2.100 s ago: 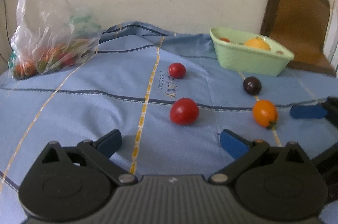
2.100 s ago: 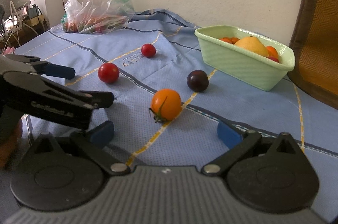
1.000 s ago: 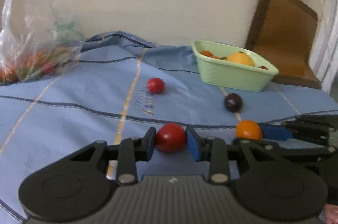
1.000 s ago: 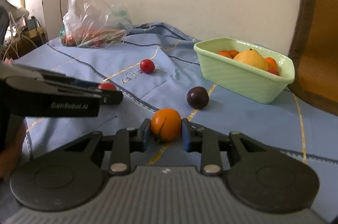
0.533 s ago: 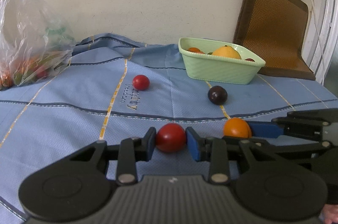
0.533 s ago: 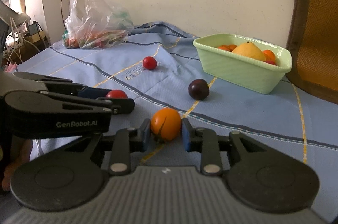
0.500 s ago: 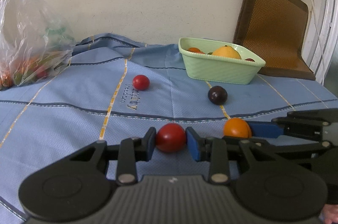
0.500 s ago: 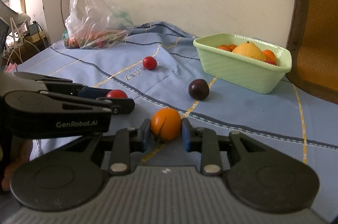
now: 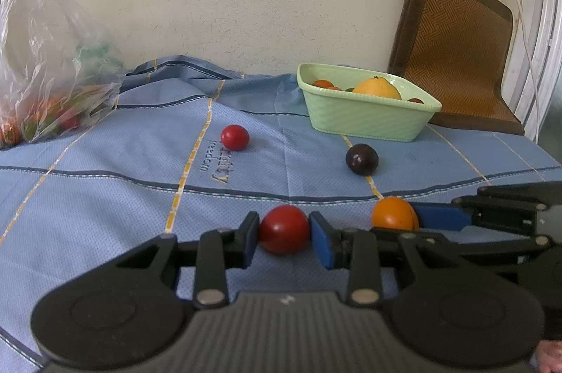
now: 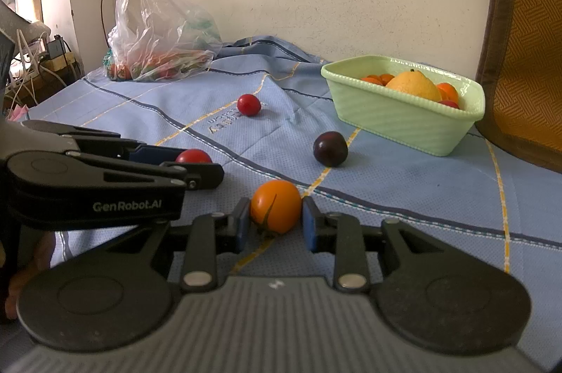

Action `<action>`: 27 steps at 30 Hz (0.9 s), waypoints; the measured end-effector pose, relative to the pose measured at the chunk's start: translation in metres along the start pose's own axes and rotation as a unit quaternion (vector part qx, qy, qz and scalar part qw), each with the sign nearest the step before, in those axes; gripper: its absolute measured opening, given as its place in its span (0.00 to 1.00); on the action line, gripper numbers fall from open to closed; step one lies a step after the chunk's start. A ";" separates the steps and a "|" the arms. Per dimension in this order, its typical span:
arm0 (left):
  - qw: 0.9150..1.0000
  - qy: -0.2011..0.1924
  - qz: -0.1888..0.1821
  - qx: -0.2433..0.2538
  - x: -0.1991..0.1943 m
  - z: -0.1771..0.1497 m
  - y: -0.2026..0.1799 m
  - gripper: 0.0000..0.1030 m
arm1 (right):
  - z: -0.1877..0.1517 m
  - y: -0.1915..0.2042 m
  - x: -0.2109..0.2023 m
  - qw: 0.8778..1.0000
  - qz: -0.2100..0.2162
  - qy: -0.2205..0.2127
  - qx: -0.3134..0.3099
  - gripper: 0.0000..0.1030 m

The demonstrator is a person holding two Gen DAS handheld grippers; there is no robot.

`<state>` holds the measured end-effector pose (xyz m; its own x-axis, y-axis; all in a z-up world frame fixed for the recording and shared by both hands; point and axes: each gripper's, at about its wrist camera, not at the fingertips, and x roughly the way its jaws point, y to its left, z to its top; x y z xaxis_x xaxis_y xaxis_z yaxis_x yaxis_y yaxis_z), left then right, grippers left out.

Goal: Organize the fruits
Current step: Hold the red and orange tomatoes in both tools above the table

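From the left wrist camera, the left gripper [image 9: 285,237] is clenched on a red tomato [image 9: 284,228], its blue pads pressing both sides, low over a blue cloth [image 9: 105,190]. Just to its right, the right gripper [image 9: 414,220] holds an orange tomato [image 9: 394,214]. Farther back, a small red tomato [image 9: 234,137] and a dark plum [image 9: 361,159] lie loose on the cloth. Behind them stands a pale green basket [image 9: 365,118] – it already holds a large yellow-orange fruit and several smaller orange and red ones. A clear plastic bag [image 9: 52,63] with more produce slumps at far left.

From the right wrist camera, the right gripper grasps the orange tomato between its pads; the left gripper reaches in from the left with its red tomato. The basket sits at right, partly filled.

The task looks about midway – some fruit is in the basket, two pieces are in hand, two remain loose.
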<state>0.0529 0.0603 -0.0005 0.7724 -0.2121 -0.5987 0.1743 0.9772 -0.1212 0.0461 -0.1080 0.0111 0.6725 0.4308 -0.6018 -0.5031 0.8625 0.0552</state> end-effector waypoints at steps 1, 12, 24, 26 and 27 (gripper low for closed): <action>1.000 0.000 0.000 -0.001 0.000 0.000 0.000 0.31 | 0.000 0.000 0.000 1.000 0.000 0.000 0.000 0.33; 1.000 -0.001 0.000 -0.001 0.000 0.000 0.000 0.31 | 0.000 0.000 0.000 1.000 0.000 0.000 -0.001 0.33; 1.000 -0.002 0.003 -0.004 0.000 0.000 0.001 0.33 | 0.000 -0.001 -0.001 1.000 -0.003 -0.004 0.002 0.33; 1.000 -0.002 0.004 -0.005 0.000 0.000 0.000 0.33 | 0.000 -0.001 -0.001 1.000 -0.002 -0.003 0.001 0.33; 1.000 -0.002 0.004 -0.005 0.000 0.000 0.000 0.33 | 0.000 -0.002 -0.001 1.000 -0.002 -0.003 0.002 0.33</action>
<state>0.0531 0.0602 -0.0007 0.7756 -0.2052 -0.5969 0.1634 0.9787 -0.1242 0.0459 -0.1102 0.0115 0.6778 0.4290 -0.5972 -0.4986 0.8651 0.0556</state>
